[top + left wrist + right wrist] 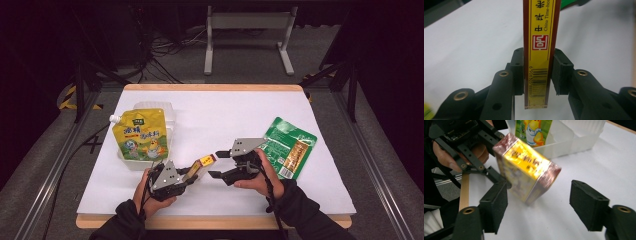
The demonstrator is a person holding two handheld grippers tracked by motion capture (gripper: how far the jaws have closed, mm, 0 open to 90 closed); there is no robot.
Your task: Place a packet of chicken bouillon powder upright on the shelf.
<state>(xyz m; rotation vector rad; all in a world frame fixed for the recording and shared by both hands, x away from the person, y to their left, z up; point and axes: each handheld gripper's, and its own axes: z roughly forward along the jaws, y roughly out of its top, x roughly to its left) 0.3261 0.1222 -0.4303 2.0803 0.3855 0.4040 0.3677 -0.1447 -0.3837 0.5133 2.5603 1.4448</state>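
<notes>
- Your left tool [192, 176] is clamped on one slim box [540, 52]: its pads press both dark red narrow sides, near the barcode end
- That box is yellow-faced with dark red edges, a red square seal, black Chinese characters and the words "China Time-hon…"; its wrapping is glossy
- The box [200, 167] is held just above the worktop [210, 120], near the front middle, between your two tools
- Your right tool [220, 164] stands apart, its pads either side of the box's far end [526, 172] without touching it
- Counted: one box, one yellow spouted pouch [141, 134] leaning in one clear plastic tub [167, 112], one green packet [289, 147] lying flat on the right, two tools
</notes>
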